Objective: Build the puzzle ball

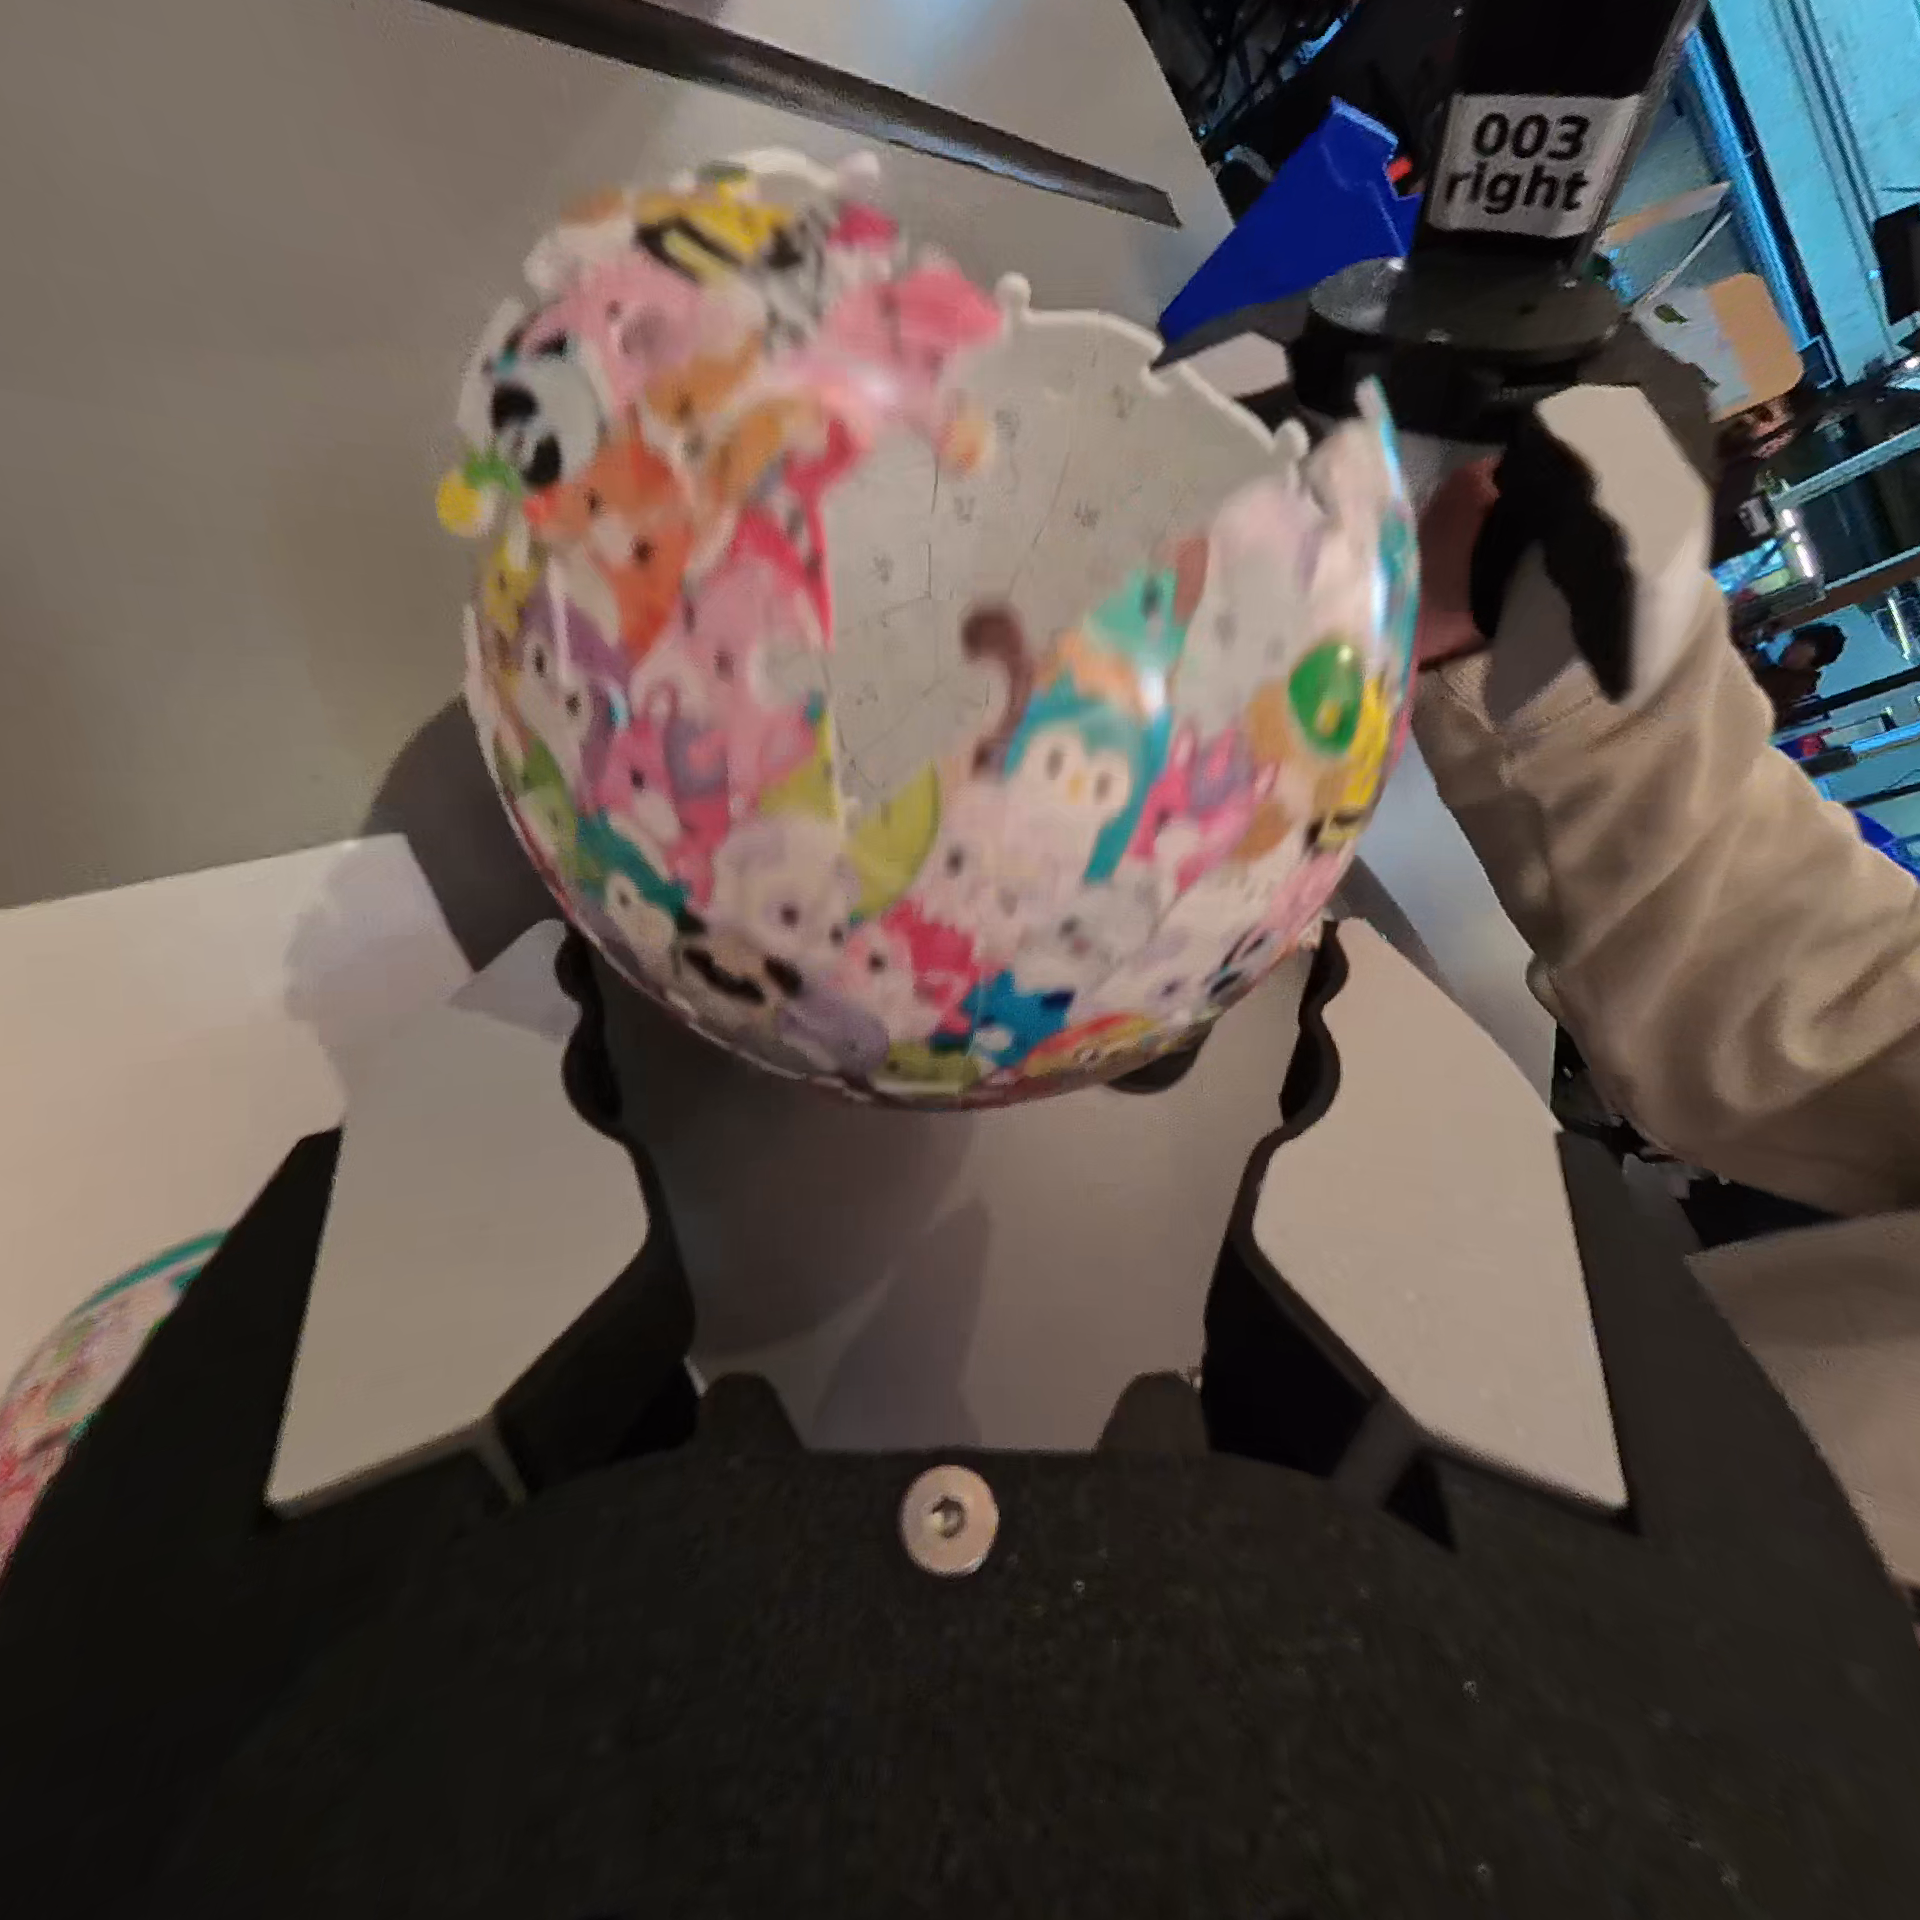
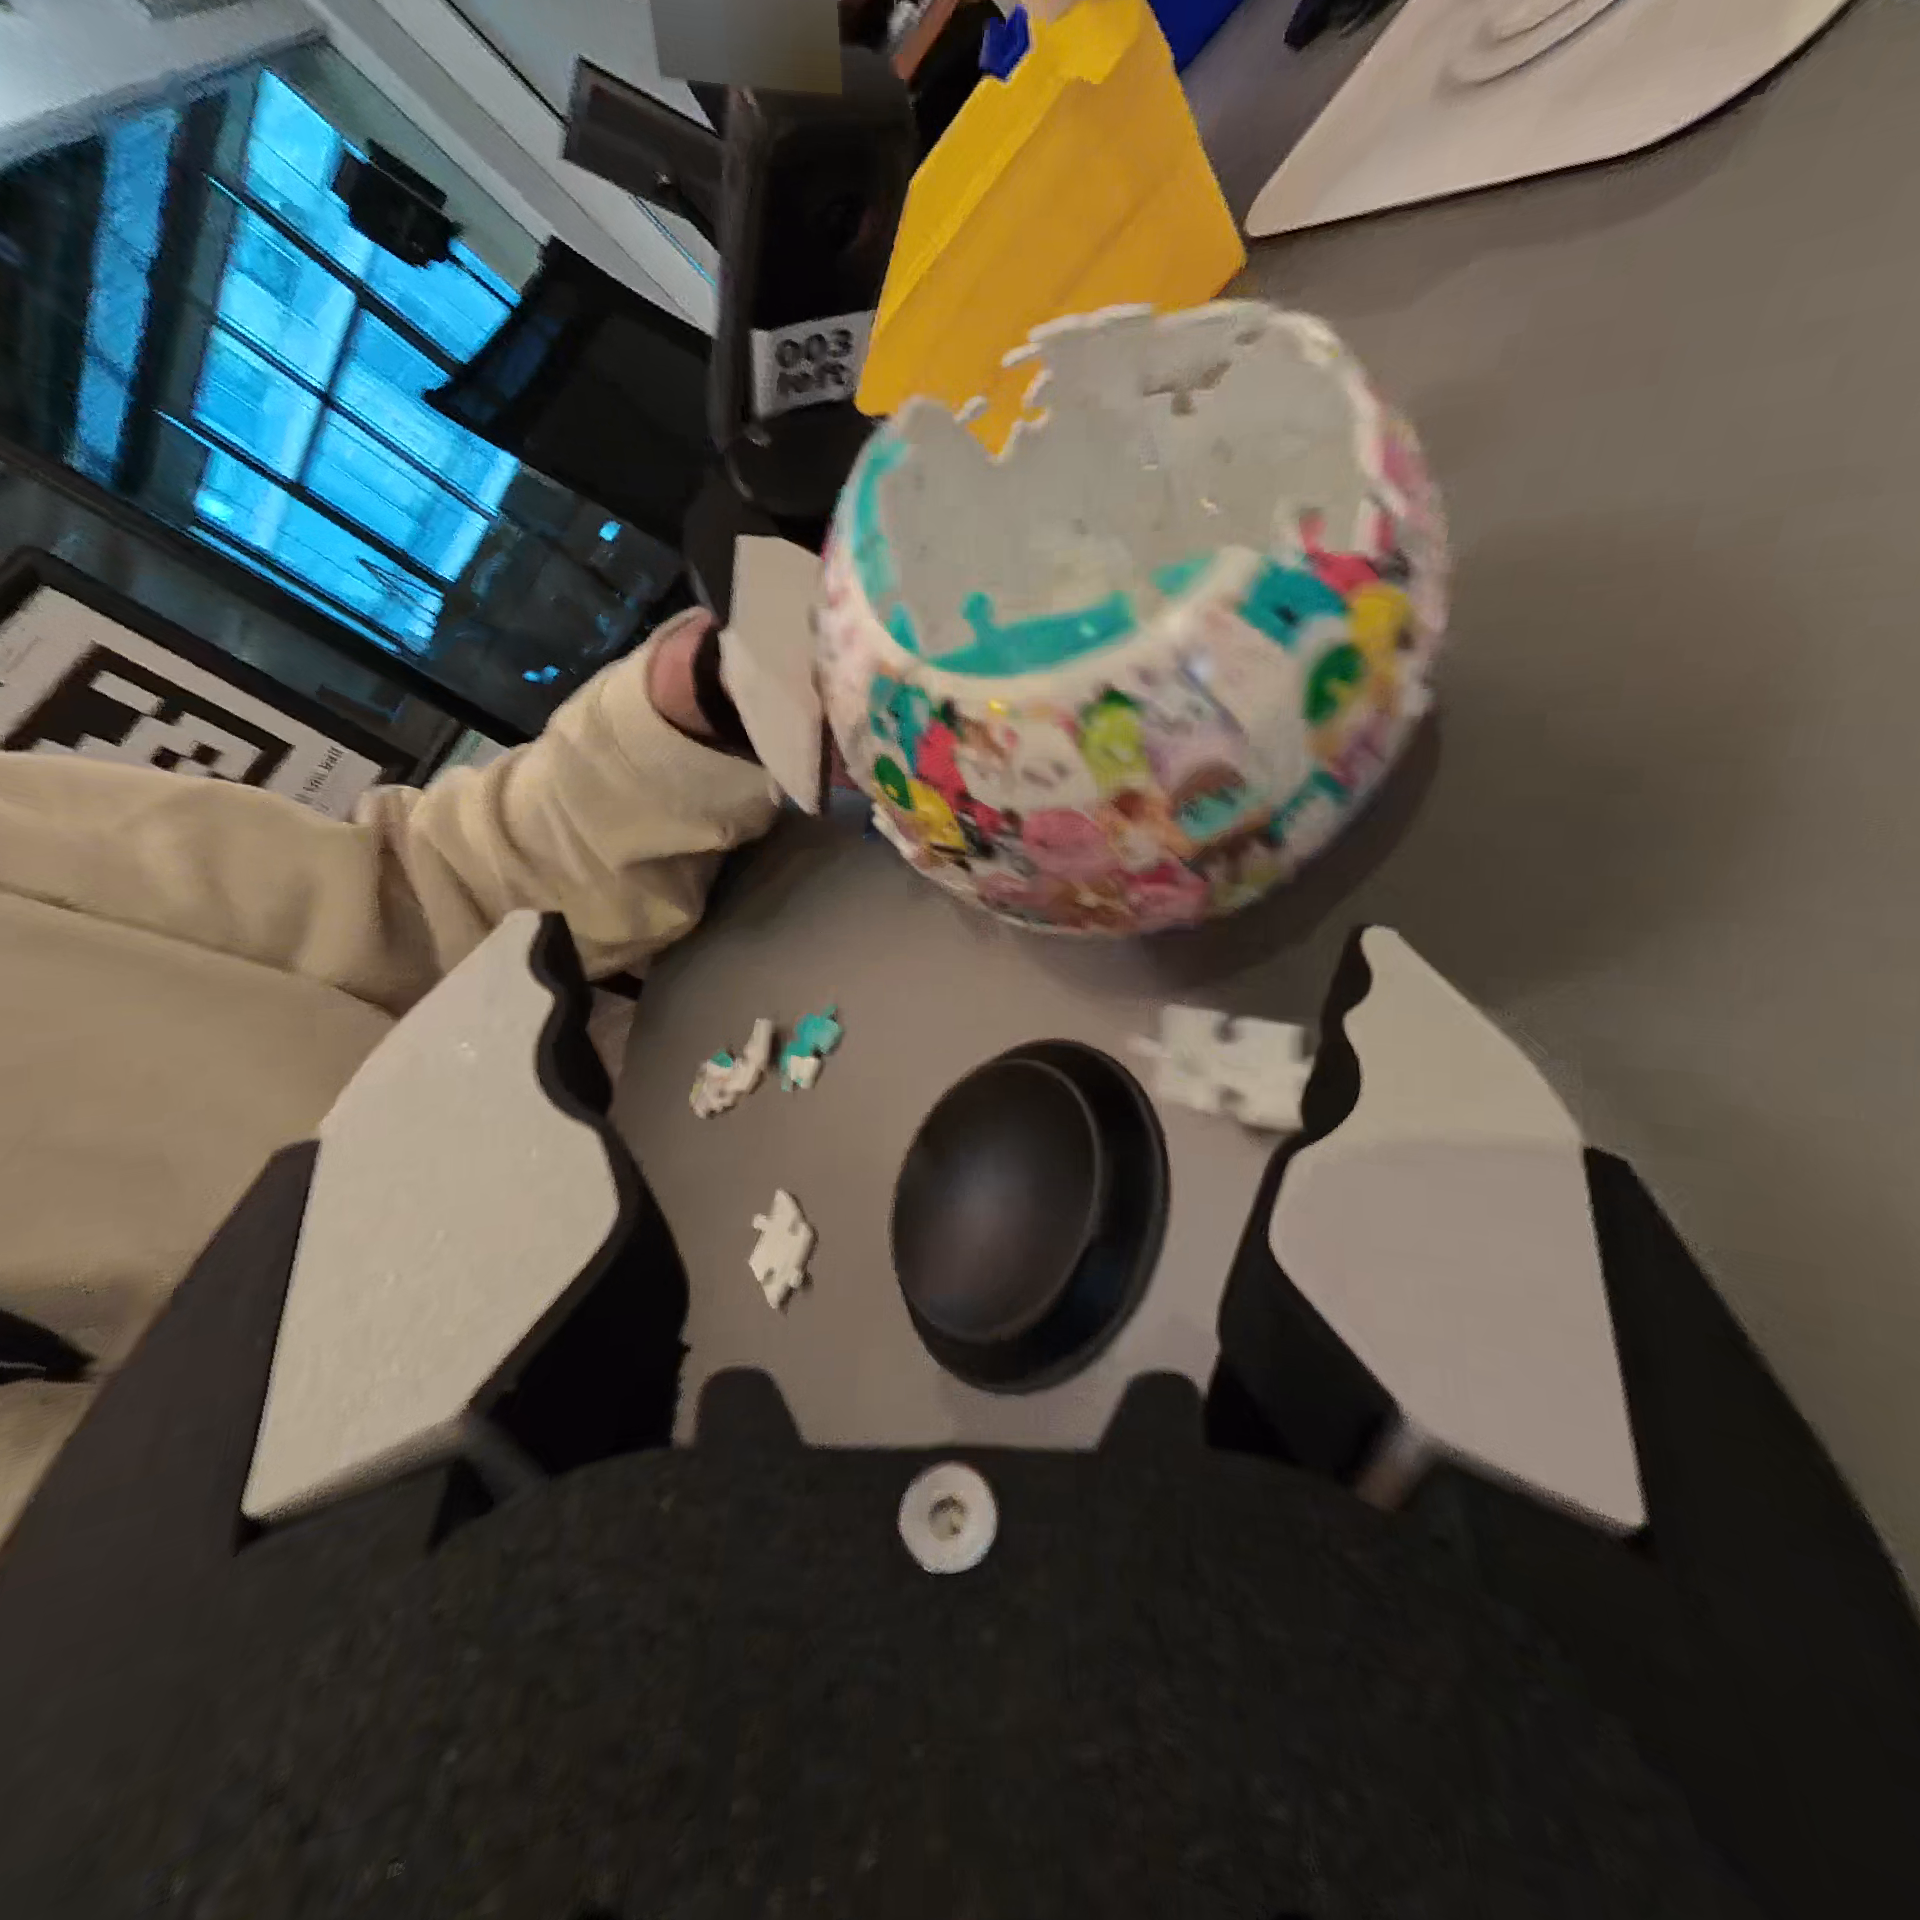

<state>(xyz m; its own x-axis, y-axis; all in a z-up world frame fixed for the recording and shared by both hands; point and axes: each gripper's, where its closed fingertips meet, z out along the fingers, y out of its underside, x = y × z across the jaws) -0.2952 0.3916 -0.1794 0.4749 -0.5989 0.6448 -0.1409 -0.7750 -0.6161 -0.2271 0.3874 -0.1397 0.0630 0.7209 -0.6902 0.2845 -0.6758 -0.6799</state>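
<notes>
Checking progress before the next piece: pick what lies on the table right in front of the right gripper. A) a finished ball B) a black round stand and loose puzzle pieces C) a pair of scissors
B: the black round stand sits between the open fingers, with loose puzzle pieces beside it.

Motion blur smears the half-built puzzle ball [image 1: 935,665] in both wide-angle wrist views, while soft overhead light throws a faint shadow on the grey table [image 2: 1662,520] just below it. Cool blue daylight glows from windows [image 2: 312,343] far behind the ball, and straight edges bend near the frame borders.
</notes>
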